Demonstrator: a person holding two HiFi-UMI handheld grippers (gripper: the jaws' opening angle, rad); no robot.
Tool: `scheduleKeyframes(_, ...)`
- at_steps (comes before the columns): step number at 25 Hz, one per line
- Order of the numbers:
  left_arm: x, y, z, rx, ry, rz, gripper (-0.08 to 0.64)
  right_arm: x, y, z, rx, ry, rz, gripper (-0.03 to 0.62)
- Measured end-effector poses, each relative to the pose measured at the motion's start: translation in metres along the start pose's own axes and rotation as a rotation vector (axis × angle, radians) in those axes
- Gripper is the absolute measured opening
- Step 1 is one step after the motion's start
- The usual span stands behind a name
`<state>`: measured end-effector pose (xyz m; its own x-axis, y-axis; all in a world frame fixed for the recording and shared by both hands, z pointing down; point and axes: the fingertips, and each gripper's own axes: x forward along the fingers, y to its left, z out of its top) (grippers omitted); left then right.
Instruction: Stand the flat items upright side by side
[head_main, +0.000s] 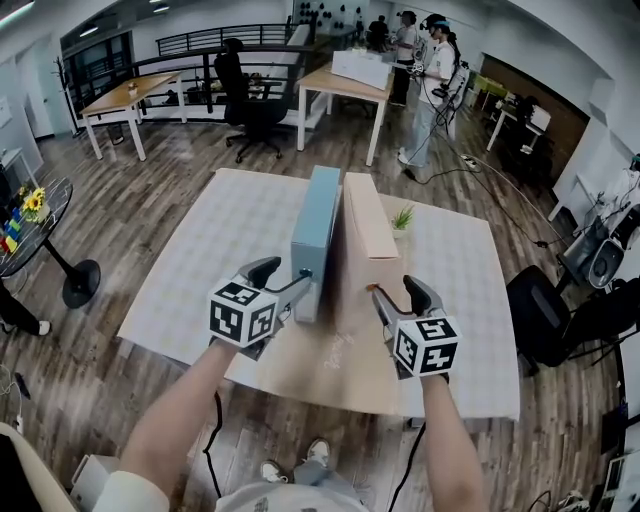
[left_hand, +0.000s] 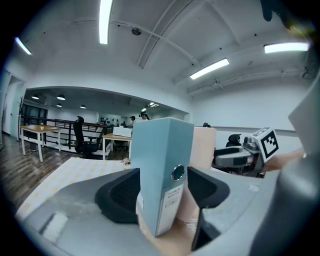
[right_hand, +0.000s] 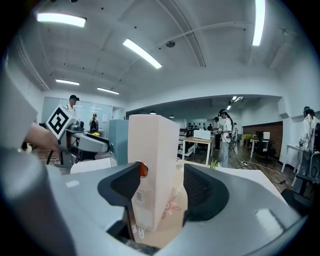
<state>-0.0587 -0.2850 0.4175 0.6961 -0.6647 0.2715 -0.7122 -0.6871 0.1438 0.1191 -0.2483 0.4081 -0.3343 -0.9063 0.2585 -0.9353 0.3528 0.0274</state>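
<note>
The left gripper (head_main: 284, 276) holds its jaws wide astride the upright blue binder's (head_main: 315, 230) spine, not pressing. The right gripper (head_main: 398, 296) straddles the pink binder (head_main: 366, 232) likewise. Beyond the jaws, both binders stand side by side on the bench (head_main: 190, 285).

A table (head_main: 180, 290) draped in a pale patterned cloth (head_main: 455, 300) stands on a wood floor (head_main: 120, 200). A brown sheet (head_main: 330, 365) lies at its near edge. A blue binder (head_main: 315, 235) and a beige binder (head_main: 365, 235) stand upright side by side at the middle, a small green plant (head_main: 403, 218) just behind the beige one.
</note>
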Motion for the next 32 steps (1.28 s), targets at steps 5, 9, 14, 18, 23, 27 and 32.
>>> scheduleKeyframes(5,0.002,-0.002,0.002,0.007,0.012,-0.004,0.303,0.009,0.004,0.000,-0.017,0.016,0.021,0.252)
scheduleKeyframes(9,0.006,-0.001,0.001,0.015,0.027,-0.012,0.267,0.014,0.012,0.000,-0.056,0.025,0.052,0.229)
scheduleKeyframes(14,0.009,0.001,0.001,0.024,0.023,-0.013,0.210,0.018,0.021,0.000,-0.083,0.034,0.091,0.182)
scheduleKeyframes(18,0.013,-0.001,0.000,0.025,0.023,-0.023,0.195,0.020,0.024,-0.001,-0.060,0.014,0.088,0.148)
scheduleKeyframes(23,0.016,-0.006,0.002,0.029,0.019,-0.029,0.171,0.020,0.015,0.001,-0.013,0.002,0.028,0.118)
scheduleKeyframes(27,0.016,-0.006,0.002,0.043,0.033,-0.036,0.167,0.025,0.021,0.003,0.021,-0.004,-0.016,0.114)
scheduleKeyframes(32,0.014,-0.002,0.003,0.054,0.042,-0.034,0.166,0.032,0.035,0.006,0.048,-0.014,-0.075,0.112)
